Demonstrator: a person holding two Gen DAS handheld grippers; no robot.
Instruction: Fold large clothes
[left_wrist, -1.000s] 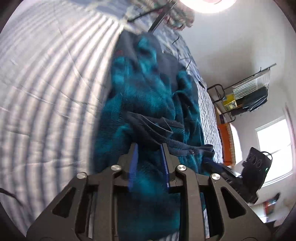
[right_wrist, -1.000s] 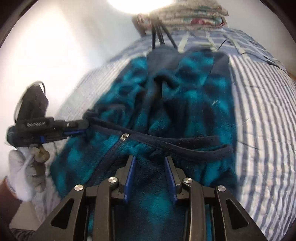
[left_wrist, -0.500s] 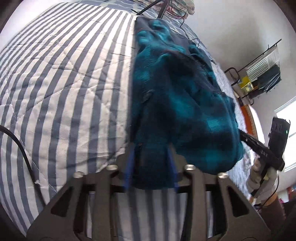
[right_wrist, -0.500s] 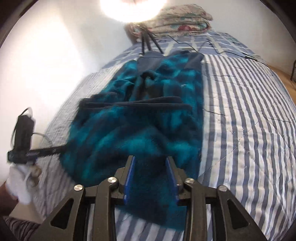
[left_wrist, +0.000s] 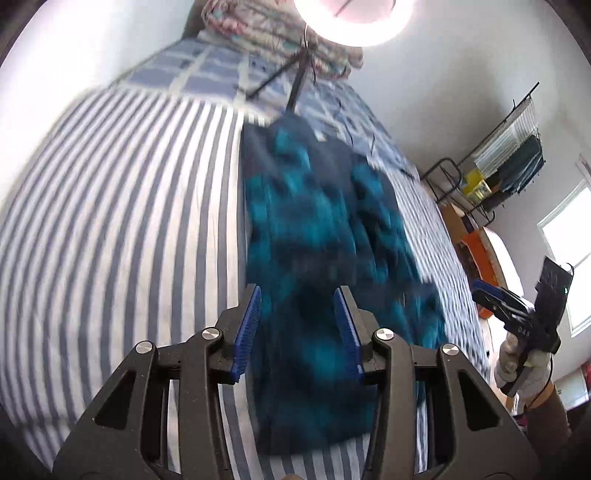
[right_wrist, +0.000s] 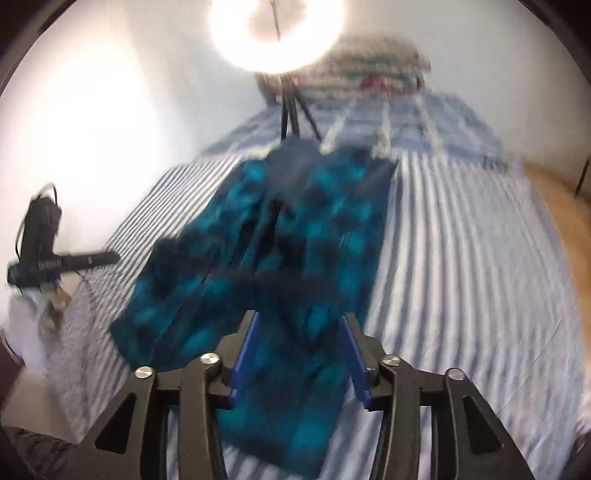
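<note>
Lying lengthwise along the middle of the striped bed (left_wrist: 122, 221): teal-and-navy fleece garment (left_wrist: 317, 236). Above its near end, left gripper (left_wrist: 297, 328) and right gripper (right_wrist: 299, 350), both spread, grasping nothing.

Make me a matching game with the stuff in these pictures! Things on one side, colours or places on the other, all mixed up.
Things:
1. fleece garment
2. bedspread
3. ring light
4. folded blankets

Descriptions:
A. stacked at the far end of the bed
B. blue and white stripes
C. glowing bright on a tripod
D. teal and navy, lying on the bed

Pairs: 1-D, 2-B, 3-C, 4-A
</note>
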